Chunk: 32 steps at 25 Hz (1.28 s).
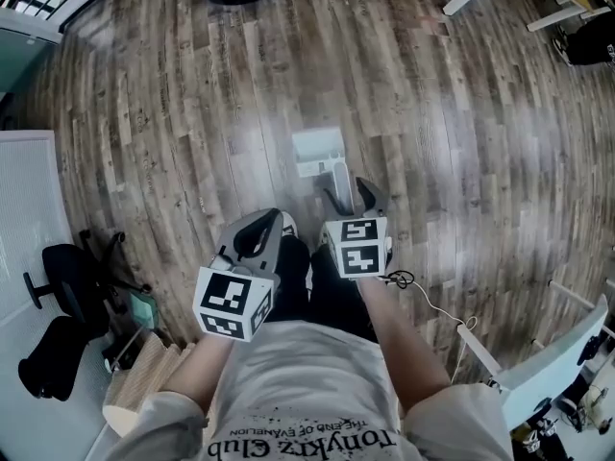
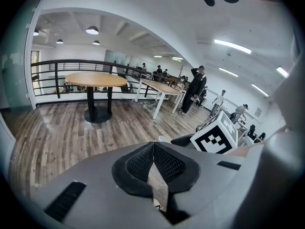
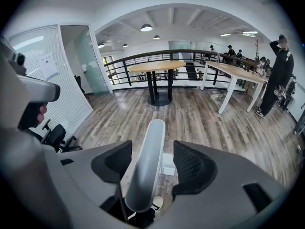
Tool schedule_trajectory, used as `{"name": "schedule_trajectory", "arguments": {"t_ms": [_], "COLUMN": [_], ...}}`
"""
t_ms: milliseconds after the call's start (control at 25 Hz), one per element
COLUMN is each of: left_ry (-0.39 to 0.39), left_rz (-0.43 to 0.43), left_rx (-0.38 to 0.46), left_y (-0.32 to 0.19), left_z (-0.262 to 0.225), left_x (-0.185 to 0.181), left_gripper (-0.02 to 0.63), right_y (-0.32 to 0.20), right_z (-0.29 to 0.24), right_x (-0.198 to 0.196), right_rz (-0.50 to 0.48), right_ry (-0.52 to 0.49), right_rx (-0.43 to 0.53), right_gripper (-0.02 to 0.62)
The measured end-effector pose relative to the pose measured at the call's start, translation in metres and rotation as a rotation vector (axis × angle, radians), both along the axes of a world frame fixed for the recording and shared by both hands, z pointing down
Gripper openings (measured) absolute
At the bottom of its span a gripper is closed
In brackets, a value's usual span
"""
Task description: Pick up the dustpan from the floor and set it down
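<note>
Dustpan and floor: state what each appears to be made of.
Dustpan: probably plastic. It is pale grey-white and smooth, with a soft sheen along its rounded, moulded-looking handle.
Floor: wood-look planks, grey-brown with visible grain and seams. The semi-gloss surface reflects light. Real wood, laminate or vinyl cannot be told apart.

Round table [image 3: 156,67], black office chair [image 1: 60,260], plank floor [image 1: 173,113]
</note>
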<state>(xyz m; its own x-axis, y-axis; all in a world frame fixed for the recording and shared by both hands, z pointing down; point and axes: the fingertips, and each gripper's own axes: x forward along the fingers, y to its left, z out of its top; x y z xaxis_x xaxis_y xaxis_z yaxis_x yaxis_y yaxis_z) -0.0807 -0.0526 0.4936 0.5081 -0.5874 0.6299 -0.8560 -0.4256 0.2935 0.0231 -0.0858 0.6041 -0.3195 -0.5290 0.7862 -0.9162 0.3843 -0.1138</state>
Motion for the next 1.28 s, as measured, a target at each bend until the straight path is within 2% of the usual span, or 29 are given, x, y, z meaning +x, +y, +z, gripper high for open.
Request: {"name": "schedule_trajectory", "arguments": {"t_ms": [640,800,840,920,960,1120,1280], "left_ry": [-0.022,-0.021,-0.02,-0.021,-0.021,-0.021,-0.02], "left_rz": [-0.018,-0.019,-0.02,-0.022,-0.023,-0.026,-0.026], "left_rx": [-0.04,-0.043,-0.043,-0.043,-0.043,-0.042,-0.045], "left_y": [-0.002,-0.002,-0.002,-0.002,-0.002,-0.003,-0.001], "left_z": [0.015,0.016,0.016,0.016,0.015,0.016,0.016], "left_x": [-0.013,-0.012,-0.013,-0.014,-0.015,-0.016,-0.018], "left_gripper": [0.023,0.023,0.023,0.023,0.023,0.023,0.023], "right_y": [-0.012,-0.013,-0.014,-0.015,-0.015,-0.016,-0.015], "right_z": [0.04,0.04,0.039,0.037,0.036,0.037,0.036], "right_x": [-0.001,0.0,0.0,0.002,0.003,0.007,0.005], "right_rz": [0.008,0.002,0.004,0.014,0.02,0.045,0.047], "right_ry": [0.051,0.063,0.067,0.09,0.101,0.11,0.107], "right_rx": [-0.073,-0.064,-0.059,-0.046,-0.042,-0.039,-0.043], "right_gripper": [0.261,0.255,0.233,0.134,0.116,0.084,0.08]}}
